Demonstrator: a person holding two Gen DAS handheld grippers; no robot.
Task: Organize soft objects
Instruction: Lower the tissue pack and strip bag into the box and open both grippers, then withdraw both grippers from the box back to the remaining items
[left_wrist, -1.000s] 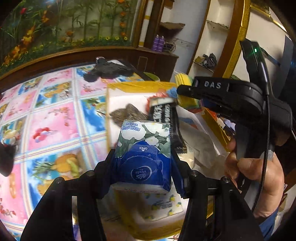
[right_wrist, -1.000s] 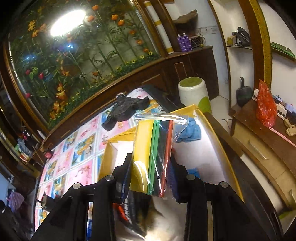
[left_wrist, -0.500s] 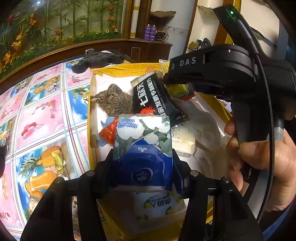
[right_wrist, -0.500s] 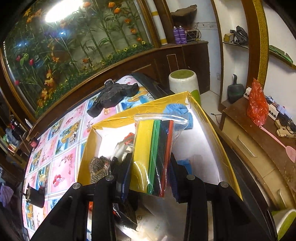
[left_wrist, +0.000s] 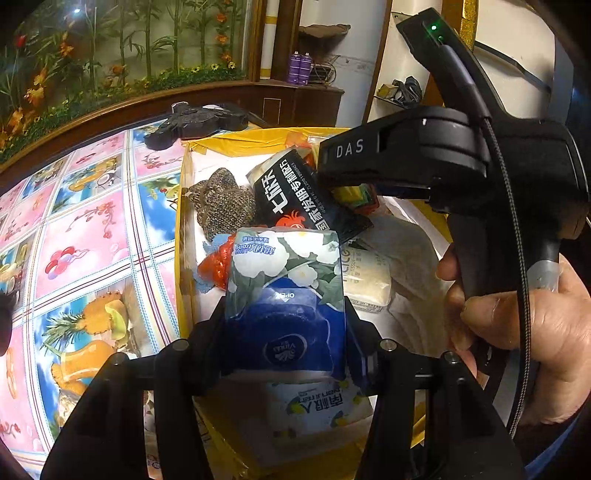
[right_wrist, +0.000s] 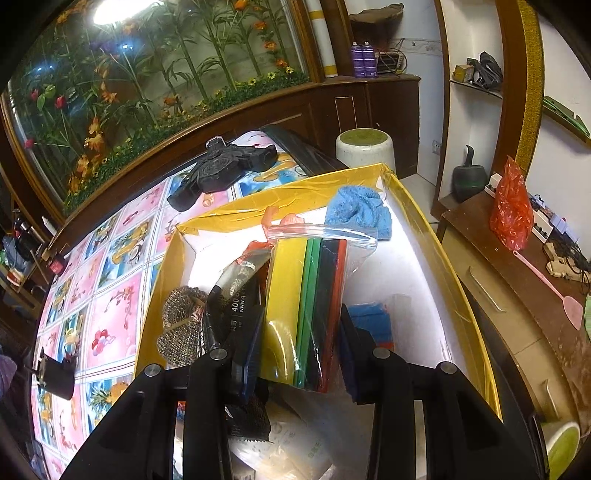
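Blue-and-floral tissue pack (left_wrist: 286, 295): being pinched across its lower half by the left tongs (left_wrist: 284, 328), hanging over the near end of the yellow box (left_wrist: 236, 142); apparently being carried in for sorting.
Zip bag of coloured sheets (right_wrist: 306, 310): being pinched upright by the right tongs (right_wrist: 295, 350), held edge-on above the box's middle, probably so that a narrow gap suffices.
Right hand (left_wrist: 535, 339): gripping the right tool's handle, crowding the box's right side in the left wrist view.
Box contents: lying packed together; brown knitted piece (left_wrist: 221, 201), black packet (left_wrist: 303, 195), beige tissue pack (left_wrist: 364, 277), lemon-print pack (left_wrist: 314, 406), blue cloth (right_wrist: 360, 212) against the far wall.
Obstacles: black packet and knitted piece sitting just beside the bag's left edge; freest space showing along the white floor at right.
Tabletop (left_wrist: 88, 236): carrying the box and a black object (right_wrist: 221, 168) beyond the far rim.
Surroundings: white stool (right_wrist: 364, 149), red plastic bag (right_wrist: 511, 206) on the side cabinet.
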